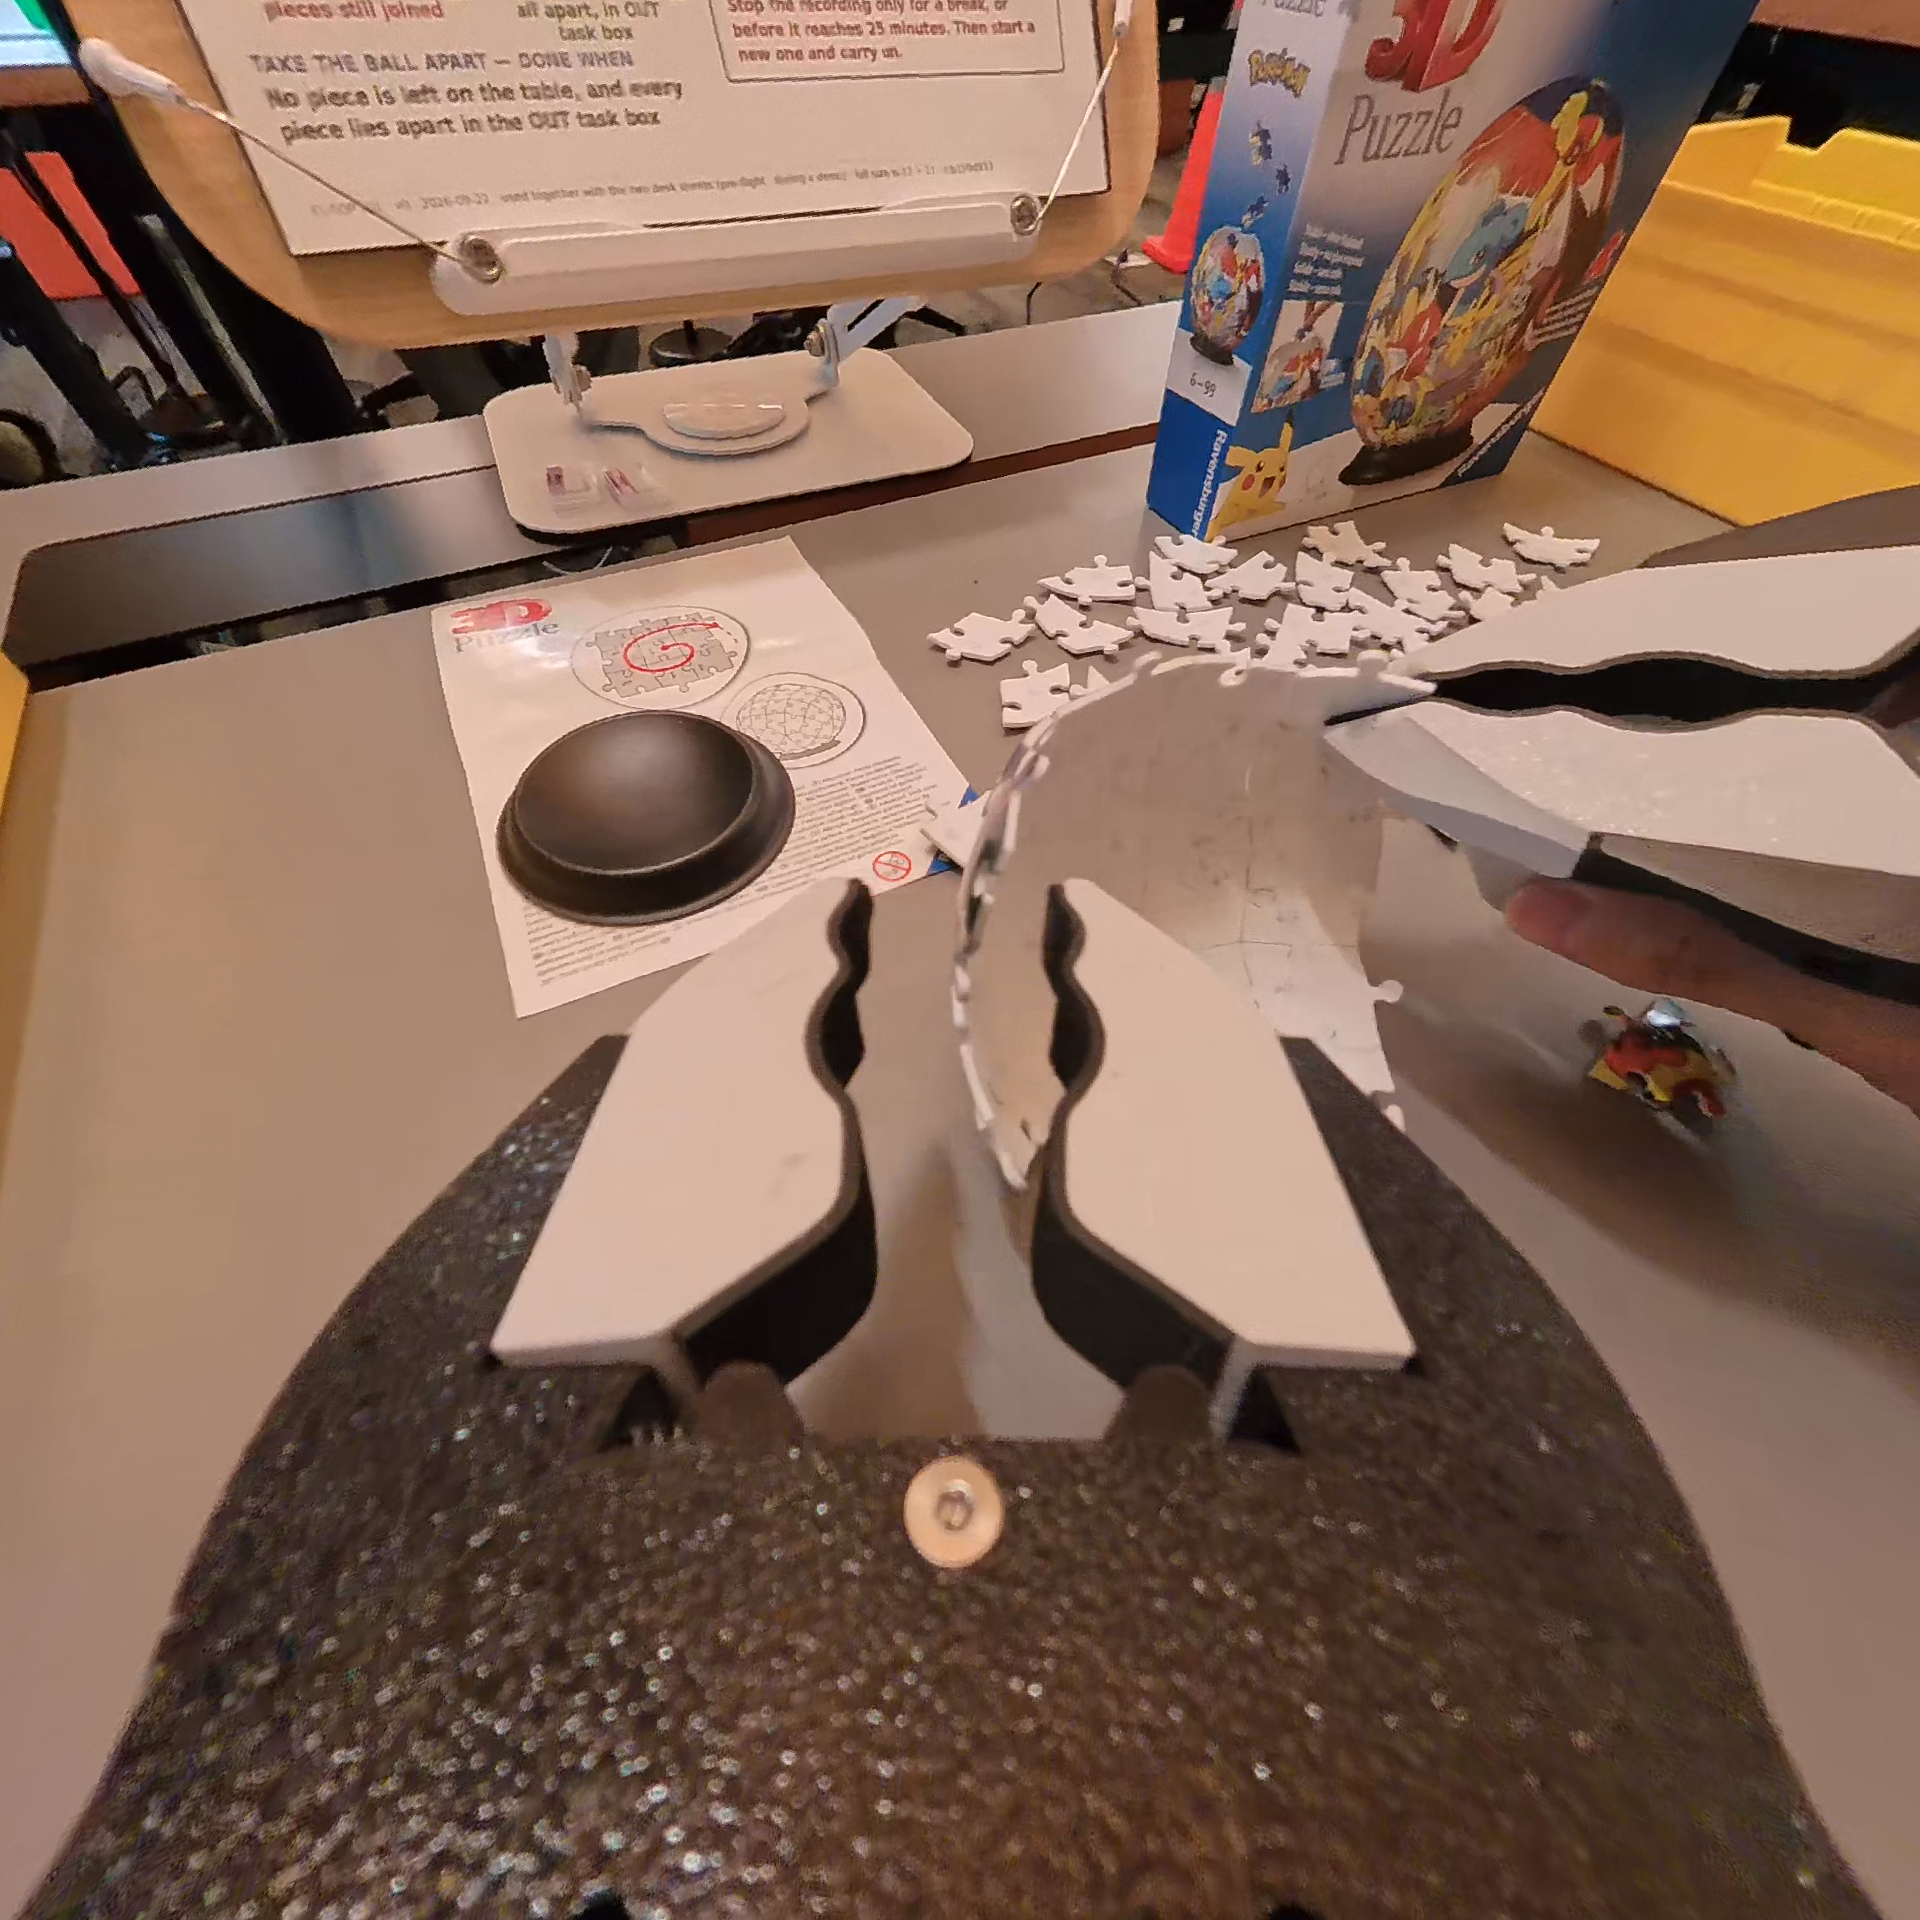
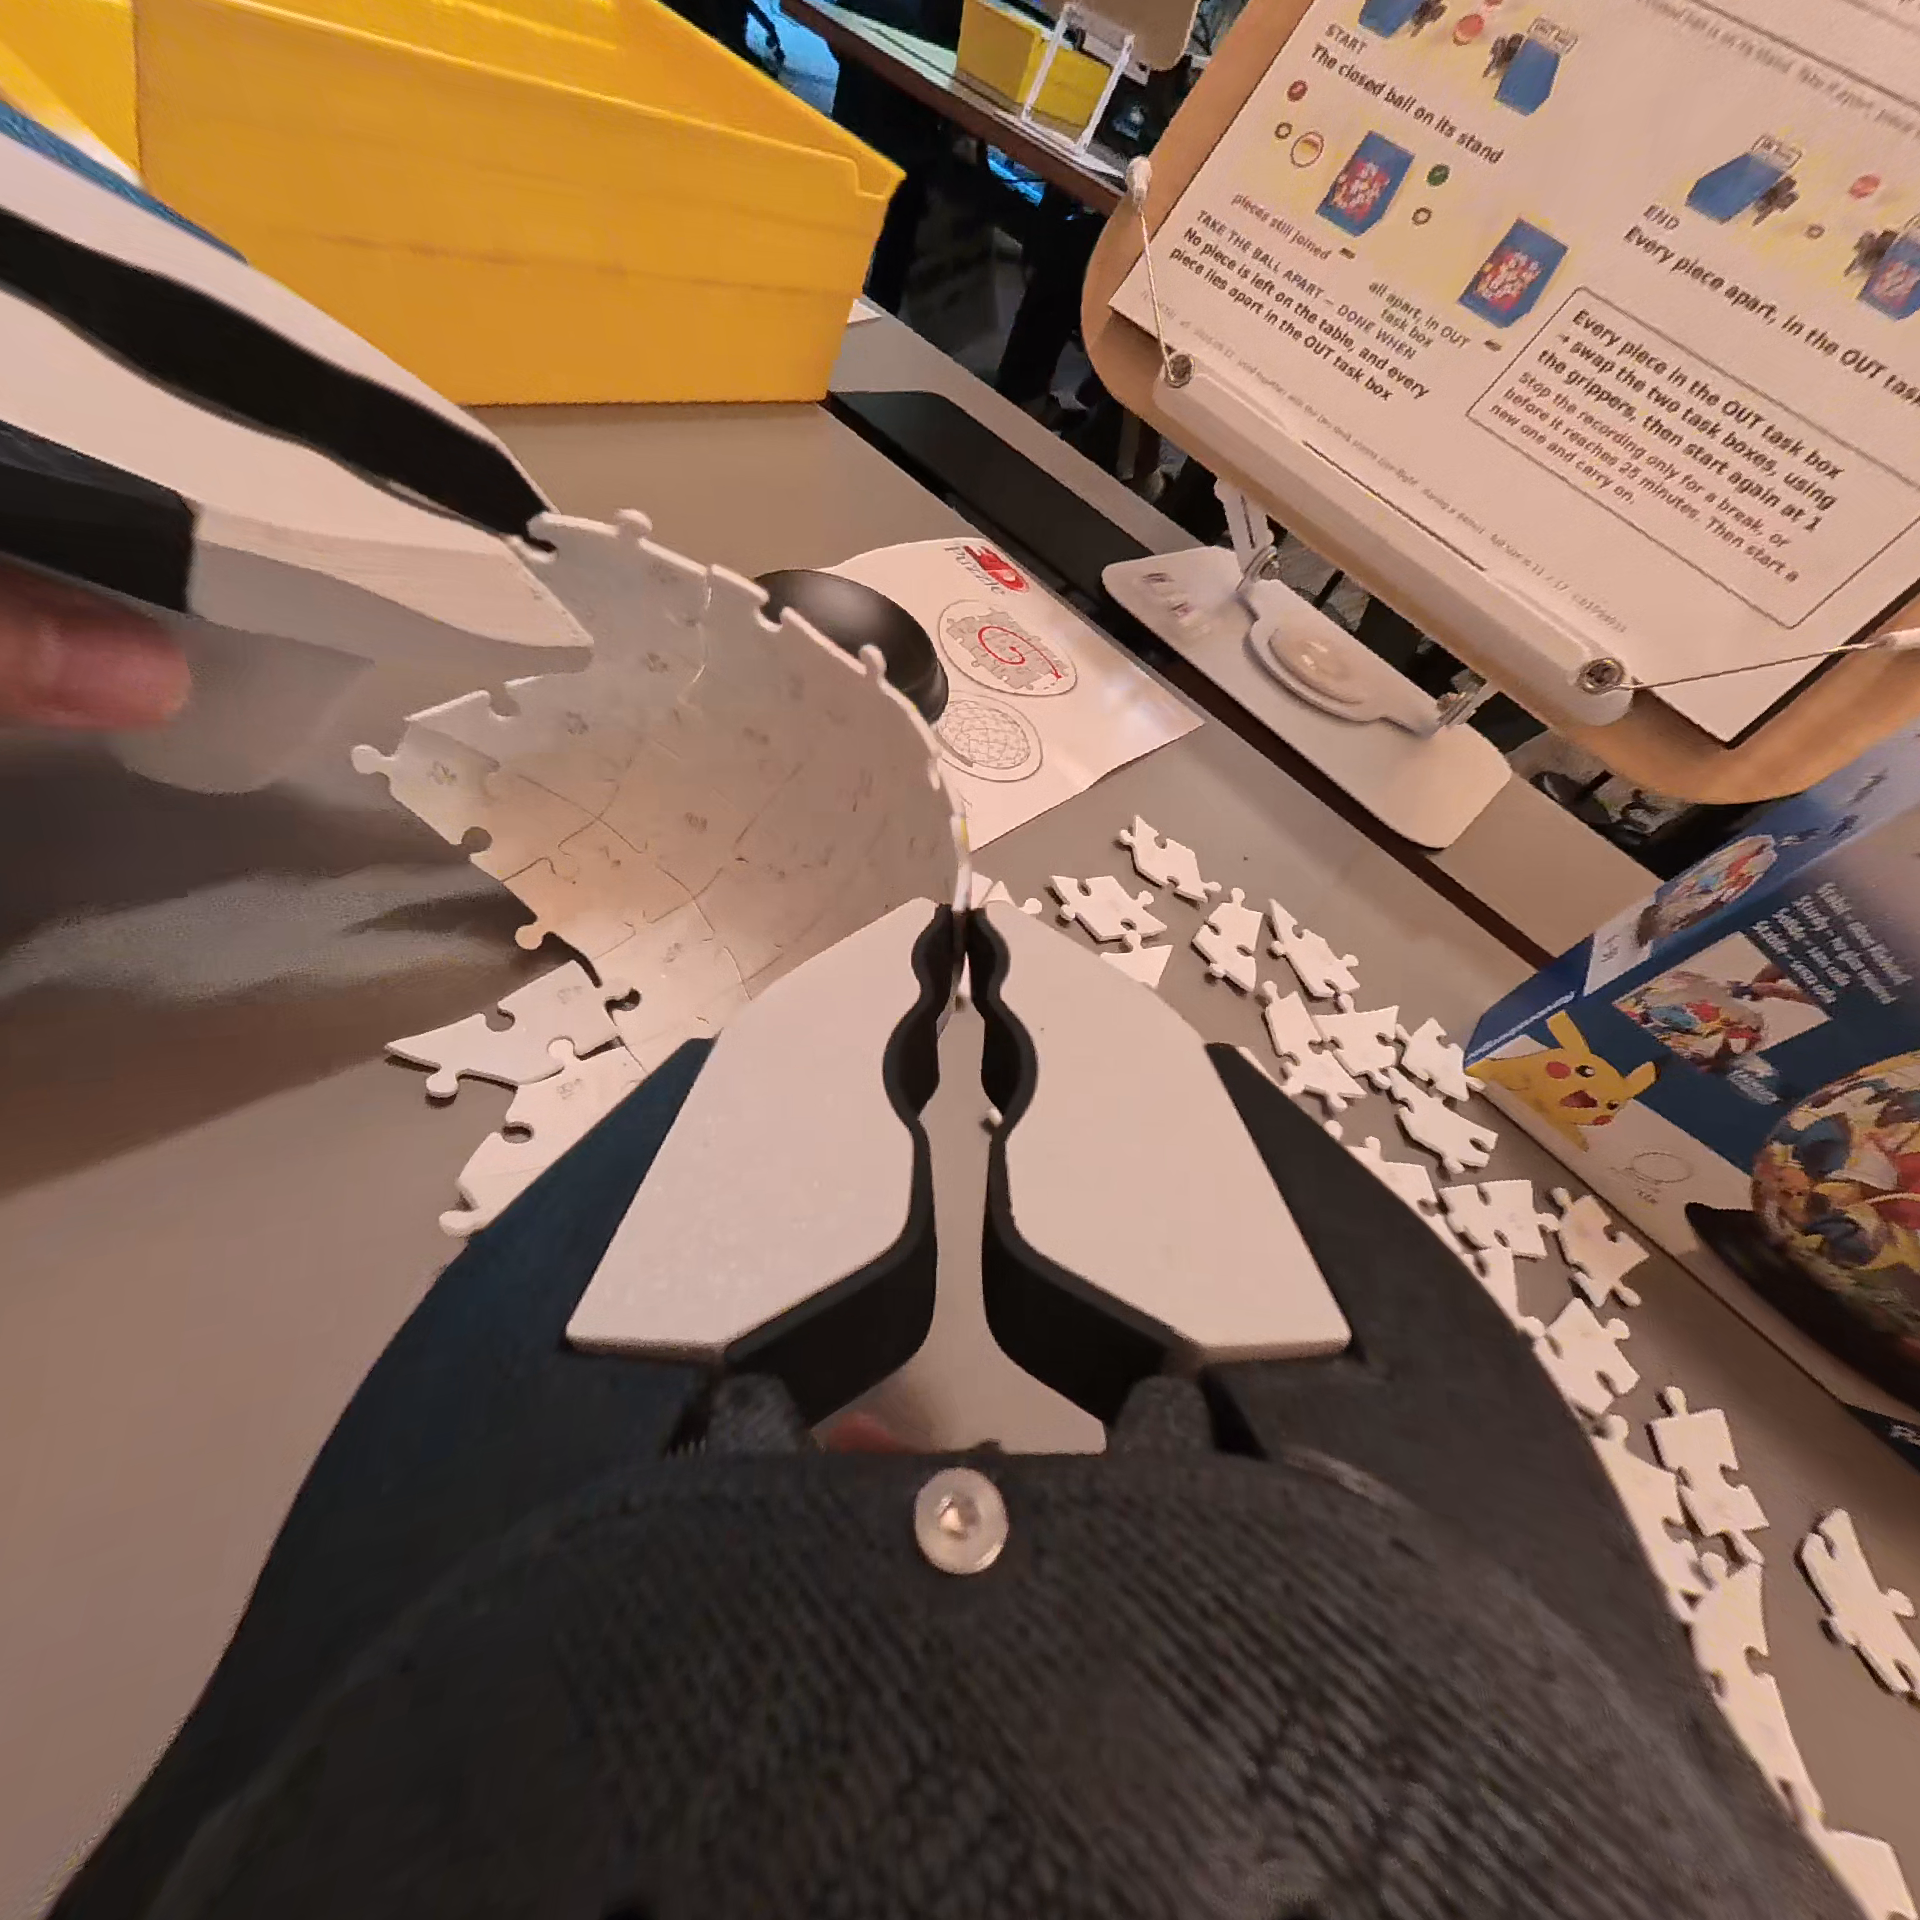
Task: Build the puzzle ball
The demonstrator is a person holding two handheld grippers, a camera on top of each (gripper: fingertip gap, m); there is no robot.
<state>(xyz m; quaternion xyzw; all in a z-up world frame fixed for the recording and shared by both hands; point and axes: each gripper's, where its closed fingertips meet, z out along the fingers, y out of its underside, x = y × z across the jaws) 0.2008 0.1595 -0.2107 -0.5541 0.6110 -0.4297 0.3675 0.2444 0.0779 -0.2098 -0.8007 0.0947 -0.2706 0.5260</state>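
A curved white shell of joined puzzle pieces stands on edge above the grey table, blank side toward me. My left gripper is open, its fingers on either side of the shell's left edge. My right gripper is shut on the shell's edge; in the left wrist view it comes in from the right and pinches the top rim. Loose white pieces lie behind the shell and also show in the right wrist view. The black ball stand sits on a leaflet.
The puzzle box stands at the back right beside a yellow bin. A sheet holder on a white base stands at the back edge. A small red and yellow object lies right of the shell. A person's finger is under the right gripper. My right fingertips sit around 10 centimeters from my left ones.
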